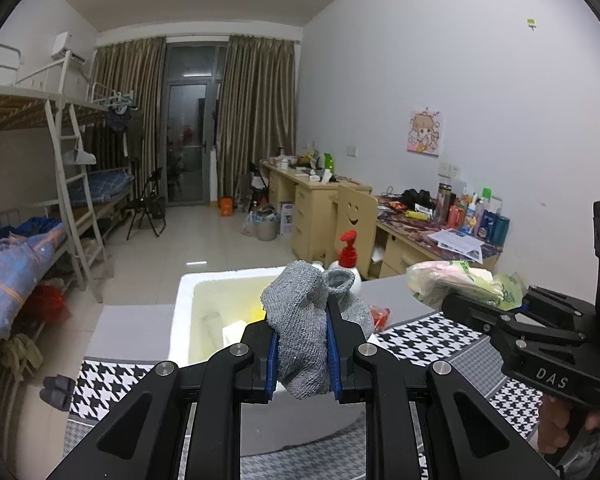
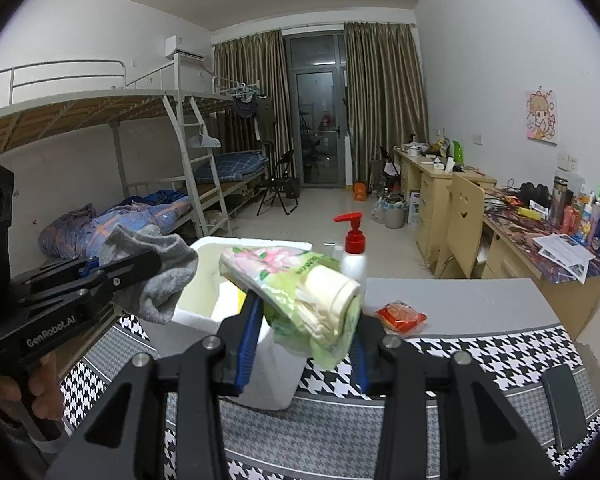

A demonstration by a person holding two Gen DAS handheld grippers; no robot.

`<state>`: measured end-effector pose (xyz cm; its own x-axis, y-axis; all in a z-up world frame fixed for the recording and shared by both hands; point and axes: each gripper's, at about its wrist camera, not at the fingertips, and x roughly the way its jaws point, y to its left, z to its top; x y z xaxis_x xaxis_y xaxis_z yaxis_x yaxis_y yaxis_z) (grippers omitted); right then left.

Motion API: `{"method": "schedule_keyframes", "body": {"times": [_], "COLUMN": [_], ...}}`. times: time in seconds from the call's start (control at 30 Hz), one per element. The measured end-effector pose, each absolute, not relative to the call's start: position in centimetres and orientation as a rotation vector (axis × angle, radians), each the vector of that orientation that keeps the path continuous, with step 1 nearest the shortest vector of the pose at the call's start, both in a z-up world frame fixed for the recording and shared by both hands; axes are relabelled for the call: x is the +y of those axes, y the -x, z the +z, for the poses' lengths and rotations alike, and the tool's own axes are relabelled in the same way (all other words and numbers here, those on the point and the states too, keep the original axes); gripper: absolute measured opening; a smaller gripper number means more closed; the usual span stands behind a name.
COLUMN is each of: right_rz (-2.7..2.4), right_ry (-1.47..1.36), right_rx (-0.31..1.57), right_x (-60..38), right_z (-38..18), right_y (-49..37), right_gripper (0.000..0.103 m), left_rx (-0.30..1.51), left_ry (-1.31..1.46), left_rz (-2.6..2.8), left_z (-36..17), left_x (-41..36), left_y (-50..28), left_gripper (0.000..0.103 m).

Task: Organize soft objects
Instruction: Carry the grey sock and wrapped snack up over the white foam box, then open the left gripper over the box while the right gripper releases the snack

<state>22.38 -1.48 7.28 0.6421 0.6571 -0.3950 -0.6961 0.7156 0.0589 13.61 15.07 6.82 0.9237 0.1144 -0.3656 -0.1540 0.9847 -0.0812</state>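
**Two soft things held up**

Our left tool (image 1: 302, 354) squeezes a gray sock (image 1: 300, 332) above the white box (image 1: 184, 312). Our right tool (image 2: 304, 344) squeezes a pack of tissues (image 2: 300, 292) over the worktop (image 2: 460, 300), beside the box.

Left gripper (image 1: 301, 354) clamping grey sock (image 1: 306, 328), white foam box (image 1: 184, 312) behind

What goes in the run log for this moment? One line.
left gripper: shut on grey sock | right gripper: shut on tissue pack | both above white foam box
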Motion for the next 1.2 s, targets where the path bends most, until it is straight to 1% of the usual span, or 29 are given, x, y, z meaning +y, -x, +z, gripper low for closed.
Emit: {"method": "schedule_keyframes", "body": {"times": [0.43,0.93,1.0,1.03,1.1,1.13,1.17,1.2], "right_rz": [0.76,0.762,0.761,0.761,0.764,0.763,0.76,0.757], "right_ry": [0.117,0.155,0.16,0.159,0.16,0.163,0.165,0.167], "right_rx": [0.422,0.442,0.44,0.44,0.443,0.442,0.443,0.444], "right_x": [0.8,3.4,3.6,3.6,3.7,3.7,3.7,3.8], "right_z": [7.9,8.1,8.0,8.1,8.0,7.9,7.9,7.8], "right_y": [-23.9,-24.9,-24.9,-25.0,-25.1,-25.2,-25.3,-25.3], "right_gripper": [0.044,0.044,0.044,0.044,0.044,0.044,0.044,0.044], "left_rx": [0.374,0.413,0.416,0.419,0.431,0.435,0.436,0.434], "left_ry": [0.111,0.122,0.124,0.122,0.127,0.133,0.139,0.142], "left_rz": [0.214,0.256,0.261,0.262,0.262,0.27,0.283,0.288], "left_z": [6.9,5.8,5.7,5.6,5.3,5.0,4.8,4.7], "left_x": [17.2,19.1,19.2,19.3,19.6,19.8,20.1,20.3], "left_y": [-16.1,-18.8,-19.2,-19.4,-20.0,-20.3,-20.3,-20.2], "left_gripper": [0.021,0.021,0.024,0.028,0.046,0.065,0.076,0.078]}}
